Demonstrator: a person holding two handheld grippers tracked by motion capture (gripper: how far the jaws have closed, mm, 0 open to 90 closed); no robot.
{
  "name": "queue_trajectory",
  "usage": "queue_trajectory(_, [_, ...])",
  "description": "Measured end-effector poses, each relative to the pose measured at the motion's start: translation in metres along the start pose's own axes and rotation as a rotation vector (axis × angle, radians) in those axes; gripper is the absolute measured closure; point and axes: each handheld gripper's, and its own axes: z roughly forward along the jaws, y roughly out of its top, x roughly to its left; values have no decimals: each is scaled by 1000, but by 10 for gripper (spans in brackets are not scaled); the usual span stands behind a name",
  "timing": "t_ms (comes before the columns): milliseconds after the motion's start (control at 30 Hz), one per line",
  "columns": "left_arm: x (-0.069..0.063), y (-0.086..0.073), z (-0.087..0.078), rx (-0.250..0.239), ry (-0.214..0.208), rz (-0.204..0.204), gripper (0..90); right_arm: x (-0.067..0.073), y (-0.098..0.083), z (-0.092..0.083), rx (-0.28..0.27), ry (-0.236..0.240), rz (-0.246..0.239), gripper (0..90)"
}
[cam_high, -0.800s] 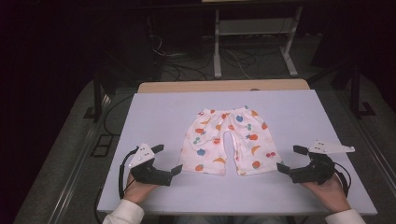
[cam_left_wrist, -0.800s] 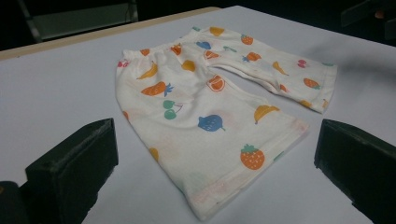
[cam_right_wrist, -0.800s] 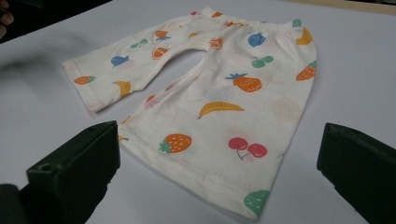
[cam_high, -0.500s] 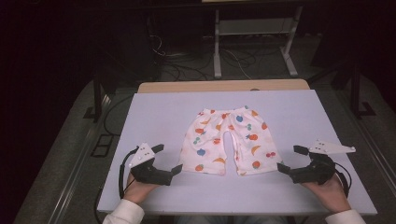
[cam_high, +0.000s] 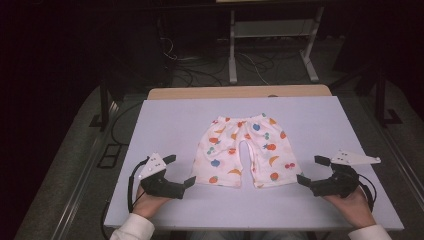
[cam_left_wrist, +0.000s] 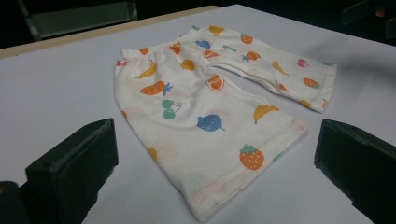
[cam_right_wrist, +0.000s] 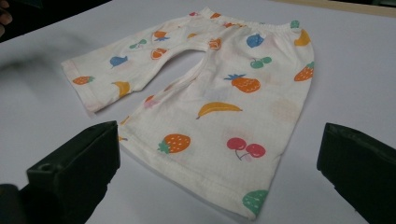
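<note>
A small pair of white shorts (cam_high: 243, 151) printed with coloured fruit lies flat in the middle of the table, waistband at the far side and both legs towards me. My left gripper (cam_high: 180, 171) rests open on the table just left of the near left leg, its jaws apart and empty. My right gripper (cam_high: 312, 171) rests open to the right of the near right leg, also empty. In the left gripper view the shorts (cam_left_wrist: 219, 107) lie ahead between the two jaws. The shorts (cam_right_wrist: 219, 98) in the right gripper view likewise lie ahead of the spread jaws.
The pale lilac table top (cam_high: 170, 120) has a wooden strip (cam_high: 240, 92) along its far edge. Beyond it the dark floor holds cables (cam_high: 185, 65) and a white metal stand (cam_high: 272, 45). A hand (cam_high: 350, 205) and a white sleeve (cam_high: 132, 229) come in at the near edge.
</note>
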Motion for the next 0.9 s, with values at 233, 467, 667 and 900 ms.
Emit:
queue_trajectory(233, [0,0,0,-1,-2,-4,0,4,3,0,0,1,-15,0])
queue_trajectory(467, [0,0,3,6,-6,0,0,6,11,3,-2,8,-19,0])
queue_trajectory(667, [0,-1,2,5,-2,-4,0,8,25,8,4,-2,-39,0])
queue_trajectory(900, [0,-1,3,5,-6,-14,0,9,37,17,26,5,-57,0])
